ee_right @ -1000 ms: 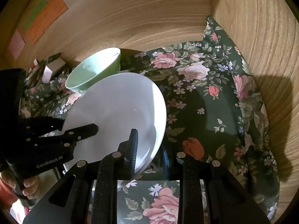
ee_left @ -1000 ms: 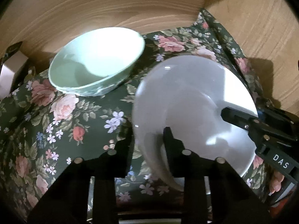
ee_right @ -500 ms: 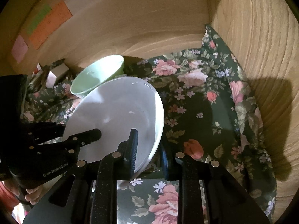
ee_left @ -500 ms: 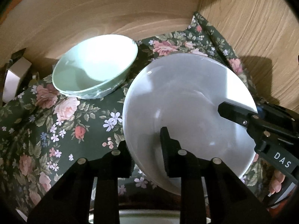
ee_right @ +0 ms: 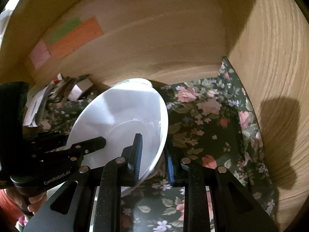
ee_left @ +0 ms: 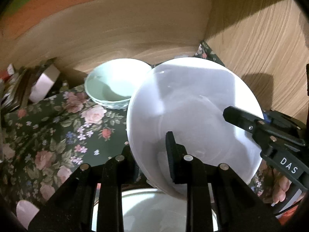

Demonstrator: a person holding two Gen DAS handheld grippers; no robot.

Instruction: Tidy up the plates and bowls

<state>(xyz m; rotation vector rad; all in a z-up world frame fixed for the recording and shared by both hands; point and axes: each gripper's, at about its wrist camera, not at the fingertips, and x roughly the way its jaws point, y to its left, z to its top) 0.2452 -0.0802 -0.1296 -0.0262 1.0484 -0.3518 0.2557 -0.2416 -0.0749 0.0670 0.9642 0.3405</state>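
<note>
Compared with a second earlier, the white bowl point(ee_left: 193, 119) had risen off the floral cloth point(ee_left: 54, 131) and now overlapped the right rim of the pale green bowl point(ee_left: 114, 83), which stayed on the cloth near the back wooden wall point(ee_left: 135, 29). The left gripper point(ee_left: 152, 152) still pinched the white bowl's near left rim, one finger inside and one outside. The right gripper point(ee_right: 154, 154) still straddled its right rim likewise, and a second pale dish point(ee_left: 152, 212) had appeared below the left fingers.
</note>
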